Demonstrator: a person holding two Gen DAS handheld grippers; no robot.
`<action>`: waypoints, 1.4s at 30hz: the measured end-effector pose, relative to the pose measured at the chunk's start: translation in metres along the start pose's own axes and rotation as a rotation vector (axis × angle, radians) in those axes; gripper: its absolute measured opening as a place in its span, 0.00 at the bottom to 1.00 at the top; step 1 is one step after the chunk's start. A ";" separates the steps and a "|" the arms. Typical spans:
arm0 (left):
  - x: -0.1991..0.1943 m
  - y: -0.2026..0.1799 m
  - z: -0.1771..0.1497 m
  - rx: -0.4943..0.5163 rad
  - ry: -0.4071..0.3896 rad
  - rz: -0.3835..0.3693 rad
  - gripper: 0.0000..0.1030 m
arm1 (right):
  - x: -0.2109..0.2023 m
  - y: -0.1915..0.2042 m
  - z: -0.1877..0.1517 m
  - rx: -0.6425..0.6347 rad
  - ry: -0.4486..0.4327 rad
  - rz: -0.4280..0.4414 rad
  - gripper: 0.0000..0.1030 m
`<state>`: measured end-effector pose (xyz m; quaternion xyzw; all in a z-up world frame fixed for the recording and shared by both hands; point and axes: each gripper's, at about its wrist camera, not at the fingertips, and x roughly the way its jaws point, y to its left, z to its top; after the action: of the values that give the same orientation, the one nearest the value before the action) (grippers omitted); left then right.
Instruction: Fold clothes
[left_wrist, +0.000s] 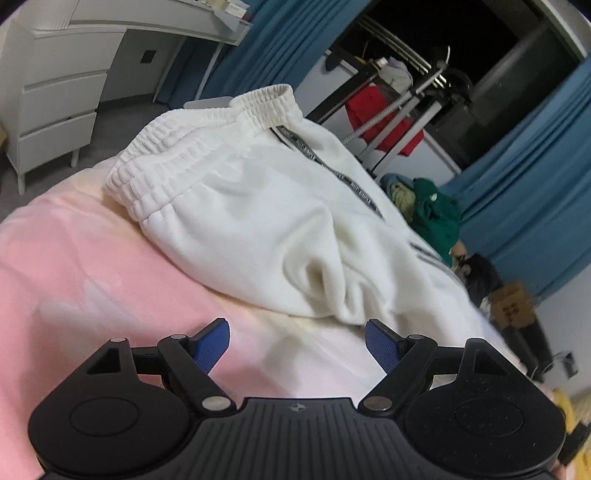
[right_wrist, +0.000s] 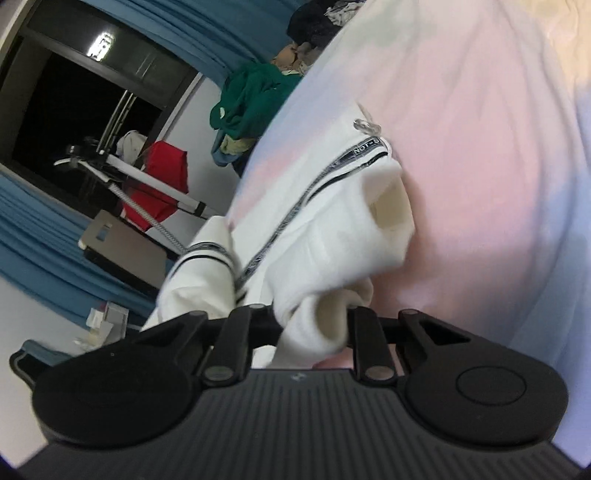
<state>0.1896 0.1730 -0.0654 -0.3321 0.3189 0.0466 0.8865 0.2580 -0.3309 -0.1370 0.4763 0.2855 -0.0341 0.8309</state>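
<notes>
Between the fingers of the right claw (right_wrist: 314, 325) sits a bunched fold of the white trousers (right_wrist: 325, 229), pinched tight so that the cloth bulges out past the black links and hides the pads. From that grip the fabric runs away across the pink bed sheet (right_wrist: 480, 184), with a dark printed stripe (right_wrist: 295, 218) along its length and a small clear tag (right_wrist: 365, 125) at the far end. Over on the other side, the left claw (left_wrist: 297, 345) is spread wide and holds nothing, its blue pads (left_wrist: 212, 345) hovering just short of the trousers' crumpled near edge. Beyond it the ribbed waistband (left_wrist: 207, 133) lies toward the far edge of the bed. Past the bed are a heap of green clothes (left_wrist: 436, 214), a red garment (left_wrist: 384, 118) on a rack, blue curtains (left_wrist: 524, 192) and white drawers (left_wrist: 55, 107).
</notes>
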 end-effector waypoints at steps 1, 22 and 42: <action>-0.001 -0.001 0.001 -0.005 -0.005 -0.004 0.80 | -0.008 0.001 0.001 0.000 0.015 0.011 0.13; -0.009 0.009 0.014 -0.037 -0.020 -0.036 0.80 | -0.088 -0.026 0.214 -0.091 -0.480 -0.181 0.10; -0.035 -0.019 0.018 0.195 -0.079 -0.019 0.80 | -0.091 -0.043 0.097 -0.515 -0.386 -0.416 0.84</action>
<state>0.1767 0.1740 -0.0234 -0.2451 0.2837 0.0198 0.9268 0.2113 -0.4524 -0.0867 0.1688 0.2136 -0.2181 0.9372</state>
